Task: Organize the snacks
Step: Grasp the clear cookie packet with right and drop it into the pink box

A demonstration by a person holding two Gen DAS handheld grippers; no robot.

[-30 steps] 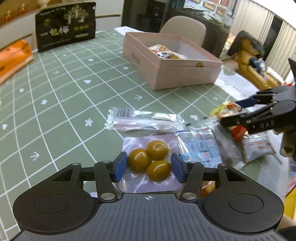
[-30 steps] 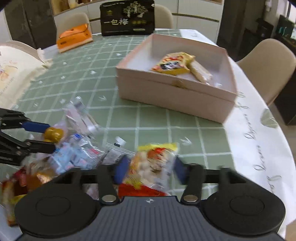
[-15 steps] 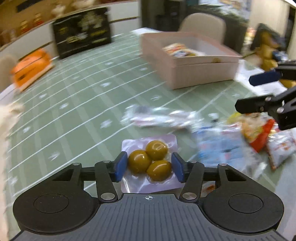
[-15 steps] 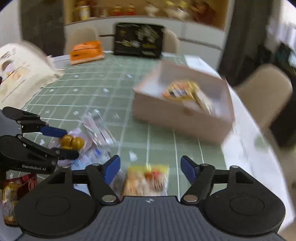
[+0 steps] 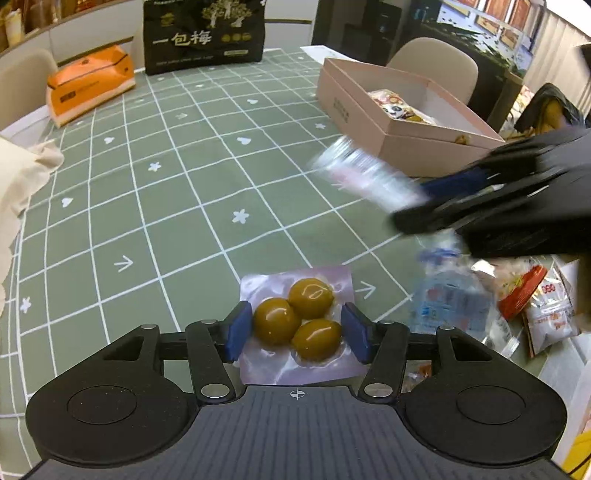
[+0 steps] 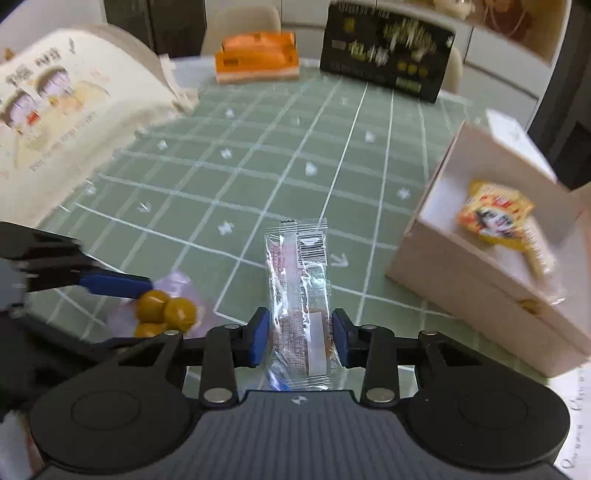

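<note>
The right gripper (image 6: 298, 338) jaws, just closing, are clamping a clear snack packet (image 6: 298, 291) for the pink box (image 6: 491, 295); the left gripper (image 5: 295, 332) jaws are gripping the 3-olive pouch (image 5: 295, 321).

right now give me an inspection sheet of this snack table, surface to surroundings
surface: green grid tablecloth, bare in the middle.
job's things: pink box holds a yellow packet; olive pack; clear wafer packet.
clutter: loose snack pile, orange tissue box, black plum bag, cream cloth bag.
grippers: left claw shut on the olive pack; right claw has just been closing and grips the wafer packet.
cables: nothing seen.
surroundings: beige chair behind the box, shelves beyond.
</note>
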